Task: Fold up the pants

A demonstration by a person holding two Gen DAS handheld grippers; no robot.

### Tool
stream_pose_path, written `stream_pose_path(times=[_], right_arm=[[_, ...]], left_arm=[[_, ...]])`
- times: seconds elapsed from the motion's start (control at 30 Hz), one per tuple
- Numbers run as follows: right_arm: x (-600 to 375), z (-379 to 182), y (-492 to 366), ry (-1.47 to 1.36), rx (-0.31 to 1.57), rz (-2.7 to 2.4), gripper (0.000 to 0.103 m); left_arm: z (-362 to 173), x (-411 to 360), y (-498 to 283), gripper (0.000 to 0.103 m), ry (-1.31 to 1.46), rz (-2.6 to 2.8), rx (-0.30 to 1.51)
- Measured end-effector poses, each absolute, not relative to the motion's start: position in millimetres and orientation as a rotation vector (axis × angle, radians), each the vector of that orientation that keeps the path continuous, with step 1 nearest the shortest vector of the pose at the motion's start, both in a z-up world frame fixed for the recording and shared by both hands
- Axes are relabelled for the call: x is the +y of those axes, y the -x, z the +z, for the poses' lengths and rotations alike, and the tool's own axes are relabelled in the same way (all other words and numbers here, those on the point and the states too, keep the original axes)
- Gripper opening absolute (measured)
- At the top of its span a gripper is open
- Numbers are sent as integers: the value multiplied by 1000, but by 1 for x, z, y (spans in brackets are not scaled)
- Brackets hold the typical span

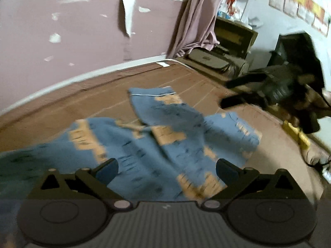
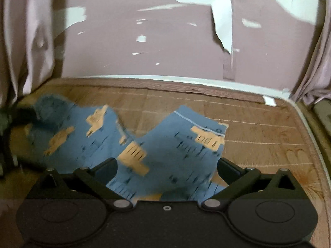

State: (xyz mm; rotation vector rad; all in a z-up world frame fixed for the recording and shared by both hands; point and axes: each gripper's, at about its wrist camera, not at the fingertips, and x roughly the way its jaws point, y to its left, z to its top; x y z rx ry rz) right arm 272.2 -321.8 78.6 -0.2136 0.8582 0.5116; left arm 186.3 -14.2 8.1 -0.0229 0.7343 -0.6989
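Blue pants (image 1: 157, 142) with tan patches lie crumpled on a brown quilted mattress (image 1: 103, 91). In the left wrist view my left gripper (image 1: 167, 168) is open just above the cloth, jaws wide apart, nothing between them. My right gripper (image 1: 233, 94) shows at the right of that view, beyond the pants, blurred. In the right wrist view the pants (image 2: 165, 144) spread left and centre on the mattress (image 2: 258, 128). My right gripper (image 2: 167, 168) is open over their near edge, holding nothing. My left gripper (image 2: 18, 113) shows blurred at the far left.
A mauve wall (image 2: 165, 47) with peeling paint stands behind the mattress. Curtains (image 1: 198, 16) hang at the corner. Bags and a box (image 1: 223, 57) sit past the mattress's right edge. A yellow object (image 1: 295, 133) lies by the right edge.
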Motion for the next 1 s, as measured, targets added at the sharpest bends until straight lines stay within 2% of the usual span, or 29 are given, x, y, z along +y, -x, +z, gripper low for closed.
stream_pose_path(times=[0.2,0.27,0.4,0.47,0.6,0.67,0.73,0.77,0.83,0.87,0.93,1.0], right_arm=[[-315,63,-348,88,959,523,102],[-304,53,-368,62,986,518,99],[-278,34,-396,53,1063,516,80],[-265,25,-407,72,1098,486,76],[-246,13,-423,89,1117,429,71],[-238,9,-428,93,1127,403,71],[-231,3,-433,108,1146,370,69],[-228,-1,-434,111,1152,352,66],[-226,-8,-436,117,1166,310,52],[-225,-11,-436,125,1173,284,42],[-227,-13,-435,128,1147,257,33],[-234,-12,-435,101,1133,248,0]], left_arm=[[-24,-39,-237,99,156,-688,798],[-30,-41,-246,88,195,-692,813],[-43,-43,-258,69,251,-680,863],[-47,-42,-260,56,280,-660,878],[-50,-37,-266,43,332,-639,913],[-50,-37,-268,29,339,-631,939],[-51,-36,-268,23,342,-638,966],[-50,-36,-268,16,339,-642,976],[-51,-38,-270,7,347,-657,1007],[-52,-39,-272,4,351,-656,1021],[-52,-40,-273,1,349,-648,1033],[-49,-41,-274,0,342,-640,1038]])
